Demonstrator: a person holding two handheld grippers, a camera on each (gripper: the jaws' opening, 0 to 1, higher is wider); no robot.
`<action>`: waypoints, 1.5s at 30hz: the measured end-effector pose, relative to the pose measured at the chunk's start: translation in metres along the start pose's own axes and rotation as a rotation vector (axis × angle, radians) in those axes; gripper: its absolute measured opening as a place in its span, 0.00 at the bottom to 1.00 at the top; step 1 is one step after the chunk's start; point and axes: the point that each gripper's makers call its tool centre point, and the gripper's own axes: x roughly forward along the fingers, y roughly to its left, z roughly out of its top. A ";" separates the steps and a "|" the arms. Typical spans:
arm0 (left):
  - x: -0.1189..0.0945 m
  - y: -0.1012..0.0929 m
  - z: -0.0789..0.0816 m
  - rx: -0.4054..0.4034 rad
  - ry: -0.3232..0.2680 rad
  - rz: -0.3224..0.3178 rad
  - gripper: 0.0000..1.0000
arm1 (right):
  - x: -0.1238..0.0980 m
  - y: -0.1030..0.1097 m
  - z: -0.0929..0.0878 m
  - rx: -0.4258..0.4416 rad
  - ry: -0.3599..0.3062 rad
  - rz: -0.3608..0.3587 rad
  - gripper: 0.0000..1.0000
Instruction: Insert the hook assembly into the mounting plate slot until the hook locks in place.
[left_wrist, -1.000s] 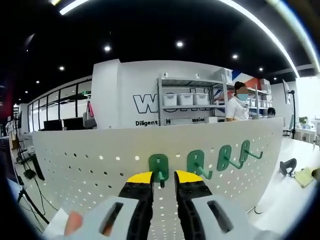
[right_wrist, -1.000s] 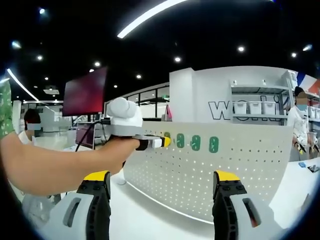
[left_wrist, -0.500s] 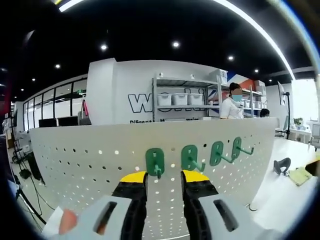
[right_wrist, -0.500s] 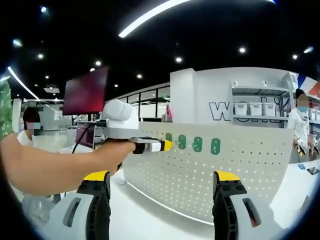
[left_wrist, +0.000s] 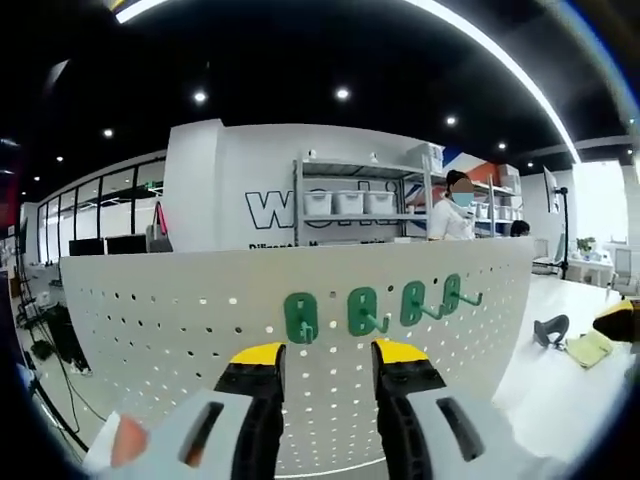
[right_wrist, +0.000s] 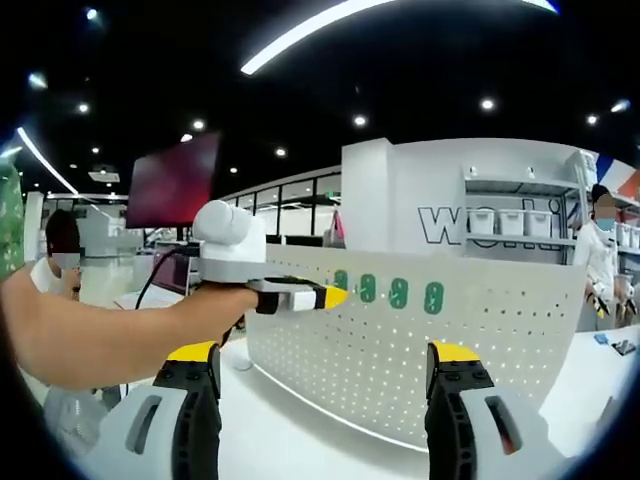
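White perforated metal mounting plate (left_wrist: 180, 330), standing upright on a white table (left_wrist: 560, 385), curved by the lens, dotted with rows of small round holes. It serves as the landmark for all that follows.

Green plastic hook assemblies, four in number, seated side by side in a row on the upper face of the plate. Leftmost hook (left_wrist: 300, 317) sits just above and between the tips of the left gripper (left_wrist: 326, 353); second hook (left_wrist: 362, 312), third hook (left_wrist: 411, 303) and fourth hook (left_wrist: 455, 293) run off to its right, each with a prong projecting from the plate.

Left gripper: black jaws with yellow tips, standing apart and holding nothing, tips just in front of the plate and clear of the leftmost hook. From the right gripper view it appears as a white body held in a person's hand (right_wrist: 215, 310), yellow tip pointing at the near end of the hook row.

Right gripper (right_wrist: 326, 352): black jaws with yellow tips, spread wide apart, empty, well back from the plate.

Beyond the plate: white wall with dark lettering (left_wrist: 290, 209), metal shelving rack with white bins (left_wrist: 345, 205), a person in white (left_wrist: 448, 215) standing by the rack. To the right of the plate, on the table, a small dark object (left_wrist: 548, 330) and a yellow-green item (left_wrist: 586, 348), neither identifiable.
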 end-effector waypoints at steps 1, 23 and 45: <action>0.000 0.000 0.000 0.002 -0.003 -0.003 0.37 | 0.000 0.000 0.000 -0.003 0.001 -0.001 0.86; -0.060 -0.005 -0.012 -0.026 -0.003 -0.110 0.56 | -0.011 0.018 0.002 -0.020 0.018 -0.031 0.86; -0.134 0.002 -0.020 -0.029 -0.028 -0.141 0.69 | -0.038 0.029 -0.003 -0.019 0.032 -0.102 0.86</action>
